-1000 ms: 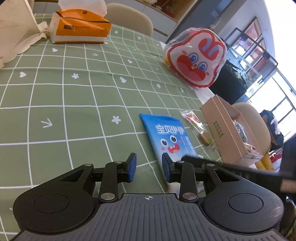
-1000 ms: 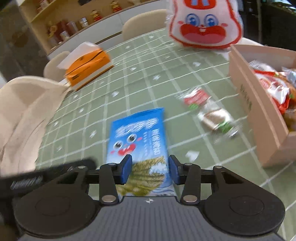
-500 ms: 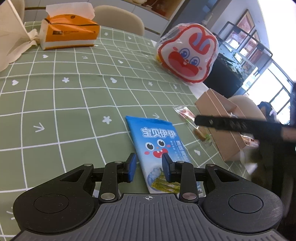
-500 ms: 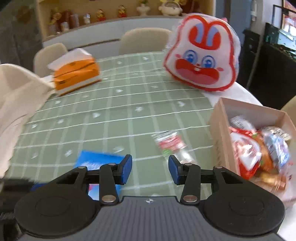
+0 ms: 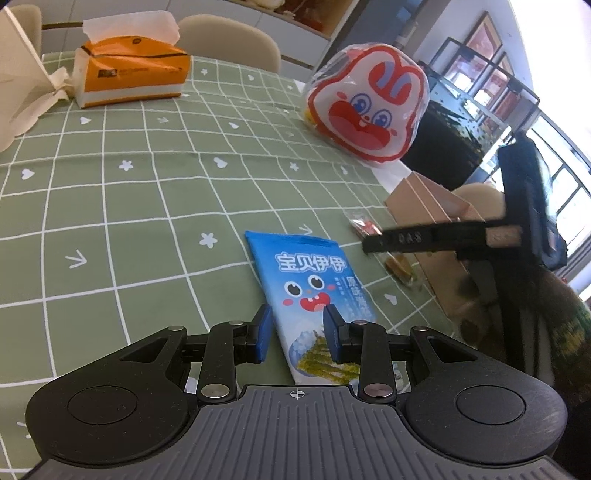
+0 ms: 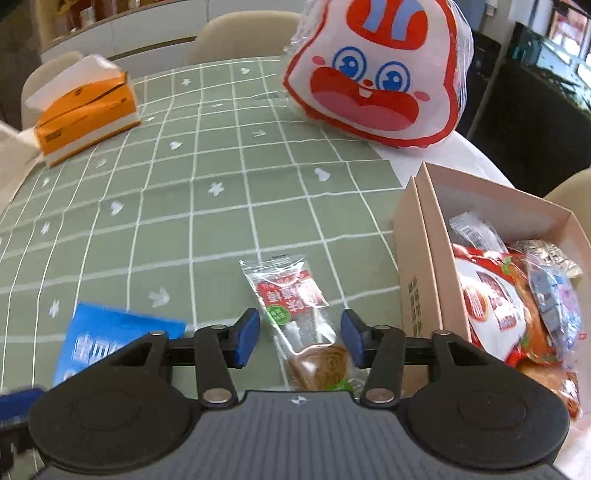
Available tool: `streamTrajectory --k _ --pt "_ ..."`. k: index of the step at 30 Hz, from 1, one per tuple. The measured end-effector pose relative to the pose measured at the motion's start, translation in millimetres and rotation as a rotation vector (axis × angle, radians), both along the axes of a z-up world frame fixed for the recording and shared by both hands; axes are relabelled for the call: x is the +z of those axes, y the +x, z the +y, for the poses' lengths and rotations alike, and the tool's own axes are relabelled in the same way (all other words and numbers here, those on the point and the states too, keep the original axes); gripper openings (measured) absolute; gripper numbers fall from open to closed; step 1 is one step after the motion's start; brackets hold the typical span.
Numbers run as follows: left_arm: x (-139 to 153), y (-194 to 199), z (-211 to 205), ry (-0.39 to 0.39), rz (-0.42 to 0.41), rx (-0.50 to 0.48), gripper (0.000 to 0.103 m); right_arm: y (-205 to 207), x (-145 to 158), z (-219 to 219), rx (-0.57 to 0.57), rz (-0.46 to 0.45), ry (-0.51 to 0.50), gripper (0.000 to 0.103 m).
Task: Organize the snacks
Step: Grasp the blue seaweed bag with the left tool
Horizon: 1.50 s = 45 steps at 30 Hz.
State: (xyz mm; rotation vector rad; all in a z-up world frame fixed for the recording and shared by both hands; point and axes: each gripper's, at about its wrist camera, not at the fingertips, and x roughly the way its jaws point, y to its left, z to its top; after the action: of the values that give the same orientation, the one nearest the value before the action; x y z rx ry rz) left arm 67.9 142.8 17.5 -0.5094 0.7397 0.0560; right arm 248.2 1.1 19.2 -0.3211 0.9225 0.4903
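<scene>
Straddling glossy blue packet (image 5: 314,291): left gripper (image 5: 297,334) spread; right gripper (image 6: 300,341) spread over clear crinkly wrapper (image 6: 295,310)

A green tablecloth (image 5: 147,206) with a white grid and small white hearts, stars and arrows covers the table. At its far end sits an orange tissue box (image 5: 129,75), a white tissue standing out of its top (crumpled white paper (image 5: 26,96) lies just beside it). Beige chairs (image 5: 229,40) stand behind the table, with a white sideboard (image 6: 122,29) beyond them.
</scene>
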Motion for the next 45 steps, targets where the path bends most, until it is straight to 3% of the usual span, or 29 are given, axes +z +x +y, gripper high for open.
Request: streamTrajectory --k 12,15,19,30,38,42,45 --pt "-7.8 2.9 6.1 -0.040 0.006 -0.003 0.034 -92.4 6.3 -36.0 0.154 0.078 0.118 0.045" --pt "-10.0 2.5 10.7 -0.060 0.005 0.015 0.034 -108.5 14.0 -45.8 0.147 0.014 0.158 0.045" --pt "-13.7 2.6 17.1 -0.100 -0.019 0.030 0.034 -117.3 19.2 -49.6 0.164 -0.052 0.238 0.045" --pt "-15.1 11.0 -4.7 -0.128 -0.037 -0.074 0.036 -125.1 -3.2 -54.6 0.171 -0.015 0.333 0.041" --pt "16.5 -4.5 -23.2 -0.043 -0.122 -0.121 0.038 -143.0 7.2 -60.8 0.211 0.003 0.388 0.038" --pt "3.5 2.1 -31.1 -0.010 -0.103 -0.136 0.040 -145.6 5.4 -58.8 0.215 0.015 0.380 0.038" --pt "-3.5 3.9 -29.5 -0.021 -0.092 -0.144 0.035 -149.1 5.2 -59.8 0.217 -0.002 0.376 0.038"
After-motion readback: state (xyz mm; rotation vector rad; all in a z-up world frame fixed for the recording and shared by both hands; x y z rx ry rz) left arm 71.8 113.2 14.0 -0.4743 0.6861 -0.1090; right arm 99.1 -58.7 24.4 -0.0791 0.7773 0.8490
